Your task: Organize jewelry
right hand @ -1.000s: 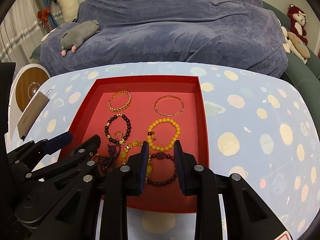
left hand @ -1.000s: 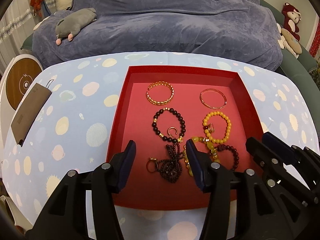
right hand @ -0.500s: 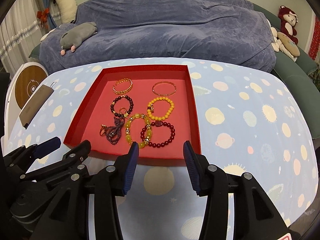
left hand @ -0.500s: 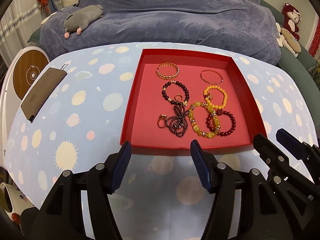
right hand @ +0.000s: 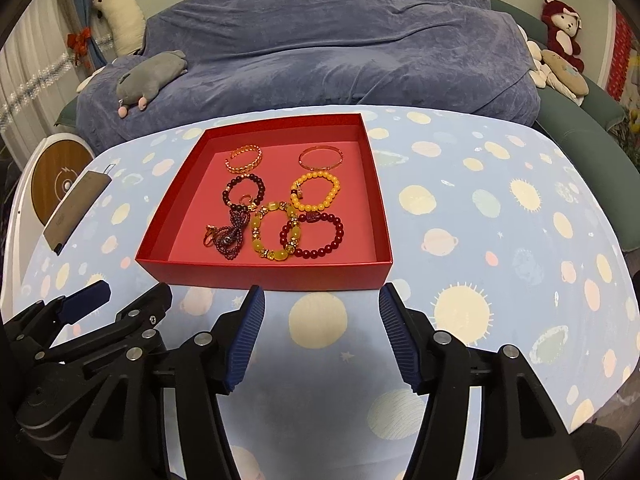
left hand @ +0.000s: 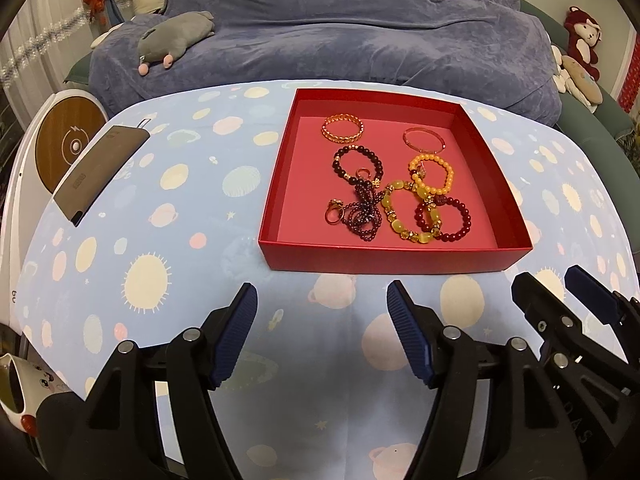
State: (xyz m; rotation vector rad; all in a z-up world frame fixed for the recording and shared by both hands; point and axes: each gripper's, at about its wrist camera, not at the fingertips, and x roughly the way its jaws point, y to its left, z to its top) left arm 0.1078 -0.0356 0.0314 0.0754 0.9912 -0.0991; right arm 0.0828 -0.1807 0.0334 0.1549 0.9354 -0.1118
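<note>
From the left wrist view, the left gripper (left hand: 322, 300) hangs over the planet-print surface (left hand: 168, 208) short of the red tray (left hand: 384, 257), its jaws apart and opening with only cloth between them. The tray holds the jewelry: a gold chain bracelet (left hand: 343, 128) and a thin bangle (left hand: 424, 141) at the far end, a dark bead bracelet (left hand: 357, 163) and an orange bead bracelet (left hand: 433, 176) in the middle, and nearer the front wall a tangled purple strand (left hand: 362, 216), a small ring (left hand: 334, 212), a yellow stone bracelet (left hand: 408, 216) and a red bead bracelet (left hand: 443, 218) overlapping one another. This view alone shows a white mug (left hand: 20, 396) at the lower left edge, and it gives the clearer look at the brown case (left hand: 98, 168) lying on the surface well left of the tray; the right gripper shows at the lower right edge. From the right wrist view, the right gripper (right hand: 320, 306) sits just before the tray's front wall — jaws apart and opening, nothing in them — and the left gripper shows at lower left. Only here does the bare stretch of surface to the right of the tray show, and the grey plush toy (right hand: 150, 76) on the blue sofa (right hand: 340, 48) lies in fuller sight.
</note>
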